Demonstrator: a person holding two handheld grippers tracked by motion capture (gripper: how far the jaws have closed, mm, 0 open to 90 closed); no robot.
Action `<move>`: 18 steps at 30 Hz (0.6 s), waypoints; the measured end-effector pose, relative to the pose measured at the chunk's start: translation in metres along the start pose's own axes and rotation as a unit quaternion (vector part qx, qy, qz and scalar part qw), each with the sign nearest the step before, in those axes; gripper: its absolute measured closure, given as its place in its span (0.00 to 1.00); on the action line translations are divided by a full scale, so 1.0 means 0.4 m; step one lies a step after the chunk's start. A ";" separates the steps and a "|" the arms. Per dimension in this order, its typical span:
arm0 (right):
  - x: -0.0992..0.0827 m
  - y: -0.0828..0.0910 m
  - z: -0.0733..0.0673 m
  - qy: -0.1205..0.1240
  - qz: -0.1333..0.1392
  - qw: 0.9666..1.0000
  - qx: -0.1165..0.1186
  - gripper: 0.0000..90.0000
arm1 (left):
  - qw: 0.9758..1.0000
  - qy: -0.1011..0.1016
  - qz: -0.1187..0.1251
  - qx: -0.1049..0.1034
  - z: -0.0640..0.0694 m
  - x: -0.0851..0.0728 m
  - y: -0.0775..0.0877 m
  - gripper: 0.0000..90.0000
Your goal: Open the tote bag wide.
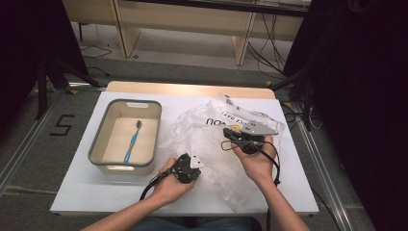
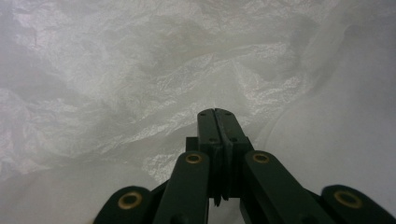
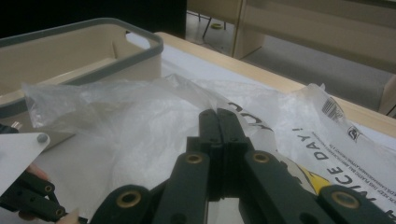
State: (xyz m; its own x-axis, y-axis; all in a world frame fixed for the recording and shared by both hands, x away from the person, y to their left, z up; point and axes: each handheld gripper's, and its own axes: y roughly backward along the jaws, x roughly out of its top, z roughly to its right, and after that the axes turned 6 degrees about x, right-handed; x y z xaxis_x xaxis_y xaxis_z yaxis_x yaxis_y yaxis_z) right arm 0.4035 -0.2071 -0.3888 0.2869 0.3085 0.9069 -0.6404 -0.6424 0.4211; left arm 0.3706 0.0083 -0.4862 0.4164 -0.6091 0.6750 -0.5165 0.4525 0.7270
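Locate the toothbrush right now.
High view: the blue toothbrush lies inside the grey-rimmed bin on the left side of the table, left of the clear plastic bag that both tools are working on.

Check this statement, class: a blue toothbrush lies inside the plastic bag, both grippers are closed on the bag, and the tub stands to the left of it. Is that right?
One thing is wrong: the toothbrush lies in the tub, not in the plastic bag, as the high view shows. The rest stands: the left gripper and the right gripper are closed on the bag, and the tub stands to its left.
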 end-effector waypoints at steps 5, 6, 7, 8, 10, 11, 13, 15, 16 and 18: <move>0.014 0.007 0.005 -0.003 0.011 1.000 -0.003 1.00 | 1.000 0.002 -0.001 0.002 0.001 -0.001 0.000 0.99; 0.018 0.009 0.006 -0.003 0.014 1.000 -0.004 1.00 | 1.000 0.003 -0.001 0.002 0.001 -0.001 0.000 0.99; 0.020 0.010 0.007 -0.004 0.018 1.000 -0.005 1.00 | 1.000 0.005 -0.002 0.002 0.002 -0.002 0.001 0.99; 0.023 0.011 0.008 -0.003 0.020 1.000 -0.006 1.00 | 1.000 0.006 -0.002 0.002 0.002 -0.002 0.001 0.99; 0.028 0.011 0.009 -0.003 0.025 1.000 -0.007 1.00 | 1.000 0.003 -0.003 0.003 0.002 -0.002 0.002 0.99; 0.029 0.011 0.010 -0.005 0.027 1.000 -0.007 1.00 | 1.000 0.001 -0.002 0.004 0.002 -0.002 0.002 0.99; 0.030 0.008 0.011 -0.005 0.025 1.000 -0.007 1.00 | 1.000 -0.001 -0.002 0.003 0.003 -0.002 0.004 0.99; 0.029 0.006 0.010 -0.006 0.025 1.000 -0.010 1.00 | 1.000 -0.003 -0.002 0.001 0.005 -0.003 0.007 0.99; 0.028 0.005 0.010 -0.006 0.024 1.000 -0.009 1.00 | 1.000 -0.007 0.002 -0.002 0.004 -0.002 0.014 0.99; 0.028 0.005 0.011 -0.006 0.025 1.000 -0.010 1.00 | 1.000 -0.014 0.016 -0.004 0.004 0.002 0.033 0.93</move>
State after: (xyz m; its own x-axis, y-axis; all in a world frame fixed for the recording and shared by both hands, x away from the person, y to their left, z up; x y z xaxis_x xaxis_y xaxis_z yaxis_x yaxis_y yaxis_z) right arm 0.4084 -0.2080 -0.3775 0.2628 0.2685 0.9268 -0.6687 -0.6417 0.3755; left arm 0.3628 0.0126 -0.4762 0.3793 -0.6117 0.6942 -0.5238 0.4765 0.7061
